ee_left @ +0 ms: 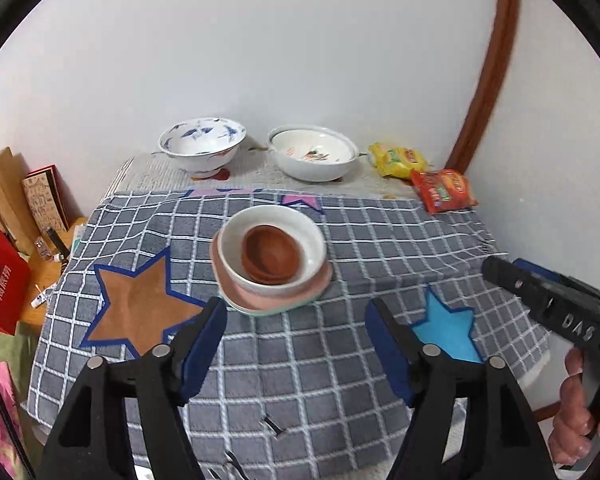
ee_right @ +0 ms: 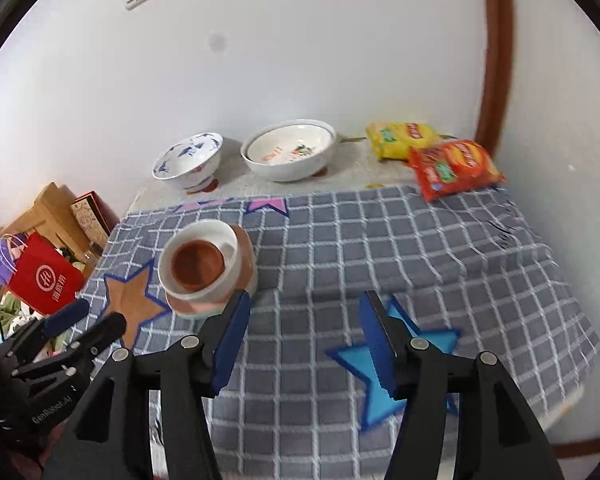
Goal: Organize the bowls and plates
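Your left gripper point(ee_left: 294, 320) hovers low over the checked cloth point(ee_left: 340, 368), jaws wide apart and holding nothing, just short of the stack. Your right gripper point(ee_right: 304, 312) hangs likewise, jaws spread, empty. The brown dish point(ee_left: 270, 258) sits in the white bowl point(ee_left: 236, 256) on the pink plate point(ee_left: 268, 300), mid-table. Two bowls point(ee_left: 202, 148) stand behind.

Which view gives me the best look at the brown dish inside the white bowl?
Left wrist: the brown dish sits near centre, seen from above, and two nested rims show. Right wrist shows it further left, smaller, as one dish, in the white bowl.
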Tool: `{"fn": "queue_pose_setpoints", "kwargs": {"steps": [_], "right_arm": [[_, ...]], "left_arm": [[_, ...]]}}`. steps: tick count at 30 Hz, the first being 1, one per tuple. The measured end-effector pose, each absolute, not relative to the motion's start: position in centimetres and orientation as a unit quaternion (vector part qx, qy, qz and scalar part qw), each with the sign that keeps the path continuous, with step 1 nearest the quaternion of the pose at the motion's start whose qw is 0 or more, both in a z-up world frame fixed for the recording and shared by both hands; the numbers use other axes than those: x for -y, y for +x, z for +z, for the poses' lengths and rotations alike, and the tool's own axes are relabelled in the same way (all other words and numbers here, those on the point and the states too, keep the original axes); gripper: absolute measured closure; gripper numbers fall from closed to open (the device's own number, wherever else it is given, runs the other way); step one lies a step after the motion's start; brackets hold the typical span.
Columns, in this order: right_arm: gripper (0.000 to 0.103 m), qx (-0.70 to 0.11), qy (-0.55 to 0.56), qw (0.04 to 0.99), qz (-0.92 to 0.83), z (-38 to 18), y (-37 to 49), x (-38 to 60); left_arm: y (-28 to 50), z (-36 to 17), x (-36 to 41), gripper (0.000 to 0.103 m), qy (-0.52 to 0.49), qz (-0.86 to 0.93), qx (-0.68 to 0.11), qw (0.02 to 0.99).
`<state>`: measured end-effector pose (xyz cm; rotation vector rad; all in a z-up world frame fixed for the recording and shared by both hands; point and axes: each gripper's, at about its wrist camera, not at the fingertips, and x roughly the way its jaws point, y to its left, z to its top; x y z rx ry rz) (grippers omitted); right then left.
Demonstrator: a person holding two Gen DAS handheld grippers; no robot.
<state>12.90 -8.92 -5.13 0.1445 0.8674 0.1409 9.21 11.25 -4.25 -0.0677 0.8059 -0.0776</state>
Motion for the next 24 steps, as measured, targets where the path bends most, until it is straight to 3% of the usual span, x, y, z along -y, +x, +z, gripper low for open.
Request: {"fn": "queue_pose_setpoints", "kwargs": {"steps": [2,6,9,24], "right_arm": [[0.046,-0.413,0.059,0.907,0.054,-4.9,11.0,9.5],[0.02,-0.394,0.064,0.916,0.046,-4.3,7.8,10.5],[0.012,-0.382,0.072,0.921,0.034,-3.9,5.6,11.6],[0.011,-0.367,0.066,0.928,0.016,-2.0,0.4,13.5]], "left_arm": [[7.9,-3.8,-10.6,0.02,-0.032,-0.039,-0.384,0.922],[5.4,-3.0,-9.2,0.012,-0.017,-0.036,-0.368,0.929],[3.9,-2.6,-8.2,0.01,-0.005,-0.041,-0.36,0.932],[0.4,-0.7,-6.5,0.009,0.006,-0.033,-0.338,0.941]]}}
